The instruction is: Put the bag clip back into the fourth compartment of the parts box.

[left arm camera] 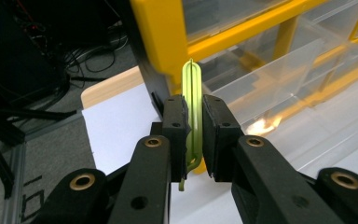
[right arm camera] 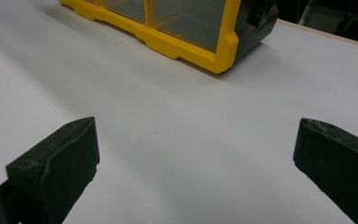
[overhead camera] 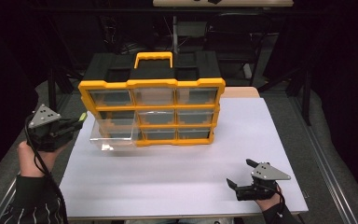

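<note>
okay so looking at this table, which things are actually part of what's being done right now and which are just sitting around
In use:
left gripper, shut on a green clip
pulled-out clear drawer
yellow and black organizer

Just there:
right gripper, open, resting on the white tabletop
closed drawers
cables on the floor

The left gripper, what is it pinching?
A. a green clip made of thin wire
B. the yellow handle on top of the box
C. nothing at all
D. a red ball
A: in the left gripper view the left gripper has its jaws closed on a thin green wire clip, held up beside the pulled-out clear drawer of the yellow organizer box.
</note>
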